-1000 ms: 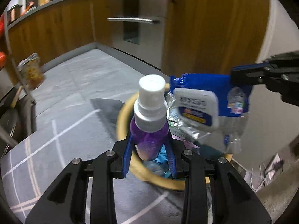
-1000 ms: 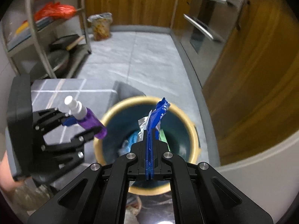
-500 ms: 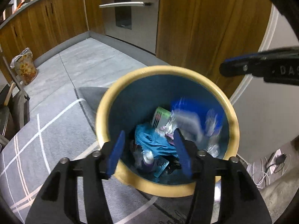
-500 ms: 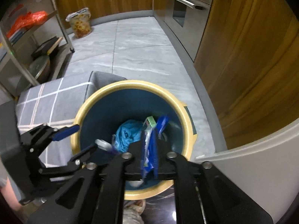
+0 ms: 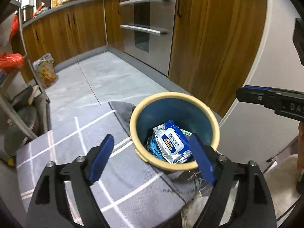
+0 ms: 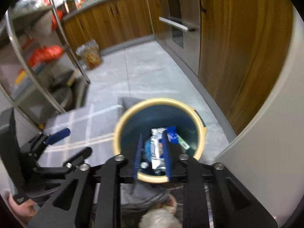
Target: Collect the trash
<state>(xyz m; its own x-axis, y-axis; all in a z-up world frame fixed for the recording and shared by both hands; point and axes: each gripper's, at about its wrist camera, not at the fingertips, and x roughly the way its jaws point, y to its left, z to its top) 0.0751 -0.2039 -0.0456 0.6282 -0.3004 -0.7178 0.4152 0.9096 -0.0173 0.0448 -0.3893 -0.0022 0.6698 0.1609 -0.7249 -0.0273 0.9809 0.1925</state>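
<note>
Now your left hand-held gripper [image 5: 152, 157] stands released and empty, its jaws having just been opening wide, low in the frame before the bin [image 5: 205, 102]. Your right hand-held gripper [image 6: 153, 156] has likewise just been opening, nothing between its pads. Inside the bin lies the blue wipes pack [image 5: 172, 142], label up, its long axis running from upper left to lower right.

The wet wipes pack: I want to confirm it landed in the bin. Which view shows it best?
The left wrist view: the wet wipes pack lies sharp, label up, inside the bin. The right wrist view is blurred, its own fingers partly covering the pack.
</note>
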